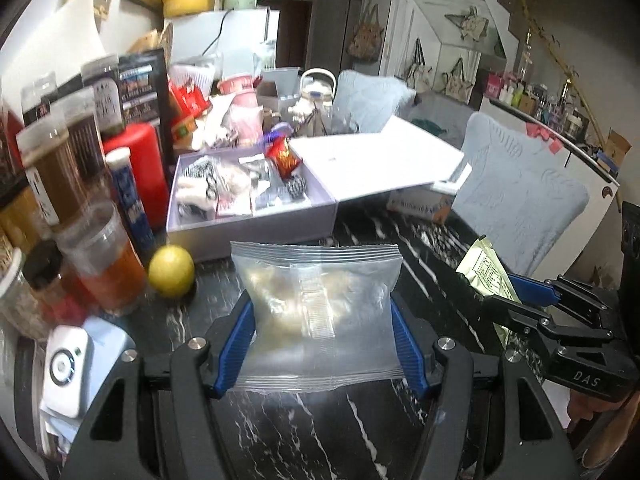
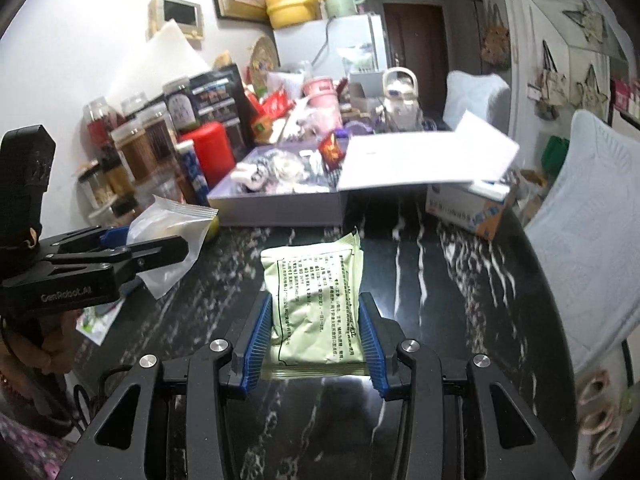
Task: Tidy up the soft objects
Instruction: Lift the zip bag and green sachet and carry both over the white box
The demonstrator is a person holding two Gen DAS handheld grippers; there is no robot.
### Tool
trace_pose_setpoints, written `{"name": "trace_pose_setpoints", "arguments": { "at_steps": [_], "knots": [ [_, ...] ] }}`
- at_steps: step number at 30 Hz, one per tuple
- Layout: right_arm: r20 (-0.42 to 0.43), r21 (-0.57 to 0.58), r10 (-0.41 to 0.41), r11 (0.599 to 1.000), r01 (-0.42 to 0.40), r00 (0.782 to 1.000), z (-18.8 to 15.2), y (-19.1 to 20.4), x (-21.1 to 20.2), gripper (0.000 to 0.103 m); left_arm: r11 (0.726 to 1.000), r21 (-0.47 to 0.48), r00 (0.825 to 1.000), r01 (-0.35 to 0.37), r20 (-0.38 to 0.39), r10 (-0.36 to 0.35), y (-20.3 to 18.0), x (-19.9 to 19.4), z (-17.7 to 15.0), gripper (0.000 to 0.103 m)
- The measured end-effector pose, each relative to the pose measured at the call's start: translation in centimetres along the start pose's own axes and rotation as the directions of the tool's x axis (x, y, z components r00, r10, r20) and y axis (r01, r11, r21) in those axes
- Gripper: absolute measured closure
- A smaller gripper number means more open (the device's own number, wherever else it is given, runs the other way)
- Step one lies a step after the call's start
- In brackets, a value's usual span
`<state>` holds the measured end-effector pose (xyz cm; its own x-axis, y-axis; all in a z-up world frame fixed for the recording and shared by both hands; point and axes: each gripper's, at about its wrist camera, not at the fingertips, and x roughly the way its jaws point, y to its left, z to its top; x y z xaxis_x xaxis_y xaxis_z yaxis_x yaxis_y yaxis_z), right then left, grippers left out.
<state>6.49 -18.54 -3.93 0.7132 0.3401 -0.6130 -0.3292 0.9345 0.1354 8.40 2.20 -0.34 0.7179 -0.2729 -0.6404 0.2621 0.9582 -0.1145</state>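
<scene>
A clear, crinkly zip bag [image 1: 318, 312] with a ribbed seal strip along its top and pale lumps inside is pinched between the ribbed blue pads [image 1: 237, 350] of the left gripper [image 1: 322, 350], whose fingers are closed against the bag's two sides above the black, white-veined marble table [image 1: 320, 432]. A flat, pale green foil packet [image 2: 316, 312] printed with rows of small dark text is clamped at its lower half by the right gripper [image 2: 316, 346], the blue pads [image 2: 256, 346] pressed to its left and right edges so that it is held just over the table. Beyond both, a shallow lavender cardboard box [image 1: 256, 222] is seen with its white lid [image 1: 376, 164] folded open to the right; small wrapped items, black-and-white patterned pieces and a red sachet are piled inside it. A round yellow fruit [image 1: 172, 270] lies just in front of the box's near left corner, beside a crowd of plastic jars [image 1: 52, 172] filled with brown contents and a red cylinder [image 1: 142, 168]. A light blue textured chair cover [image 1: 520, 192] is seen at the table's right edge
</scene>
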Motion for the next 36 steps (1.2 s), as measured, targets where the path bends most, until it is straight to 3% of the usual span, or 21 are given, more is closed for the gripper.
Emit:
{"name": "trace_pose_setpoints", "arguments": {
  "at_steps": [15, 36],
  "knots": [
    [0.108, -0.053, 0.038, 0.998, -0.033, 0.993, 6.4, 0.2, -0.2, 0.061, 1.0, 0.001, 0.989, -0.016, 0.146, 0.016, 1.5, -1.1, 5.9, 0.039],
    [0.194, -0.118, 0.082, 0.991, -0.06, 0.978, 17.0, -0.6, 6.2, 0.061, 0.996, -0.065, 0.969, -0.062, 0.234, 0.076, 6.2, 4.5, 14.6, 0.039]
  ]
}}
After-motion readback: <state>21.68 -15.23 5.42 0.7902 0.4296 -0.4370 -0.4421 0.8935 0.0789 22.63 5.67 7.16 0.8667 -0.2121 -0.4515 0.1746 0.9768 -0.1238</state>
